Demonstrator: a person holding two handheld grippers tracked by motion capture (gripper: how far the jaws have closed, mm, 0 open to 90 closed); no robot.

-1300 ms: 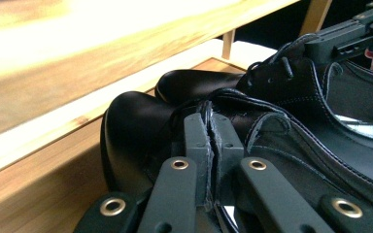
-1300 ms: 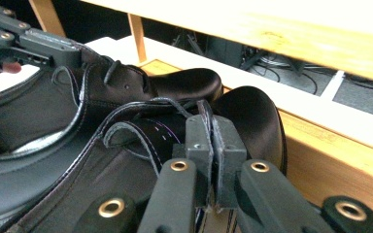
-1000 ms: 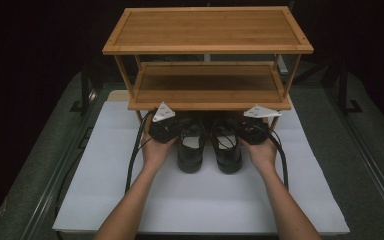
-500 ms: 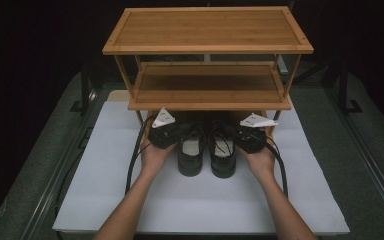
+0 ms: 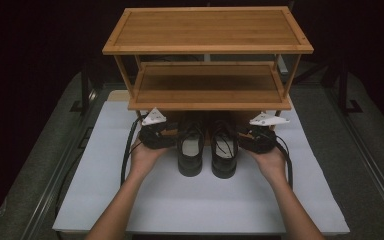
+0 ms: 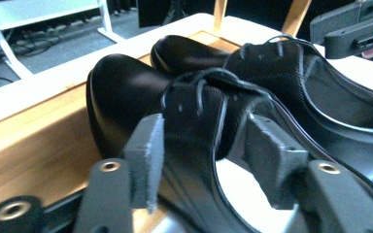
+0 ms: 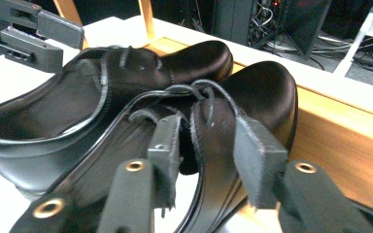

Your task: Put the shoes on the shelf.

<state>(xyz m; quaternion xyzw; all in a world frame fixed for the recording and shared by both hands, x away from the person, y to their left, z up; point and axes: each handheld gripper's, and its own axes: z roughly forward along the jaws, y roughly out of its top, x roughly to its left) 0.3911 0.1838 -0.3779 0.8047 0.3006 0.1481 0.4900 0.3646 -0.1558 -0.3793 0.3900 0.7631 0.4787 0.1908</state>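
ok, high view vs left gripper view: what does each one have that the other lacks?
High view adds: the rack's top shelf and both forearms. Left gripper view adds: the left gripper close up, jaws clamped around the left shoe at its laced upper, and a white frame behind. Both: the left shoe, the right shoe, the right gripper and the rack's bottom board.
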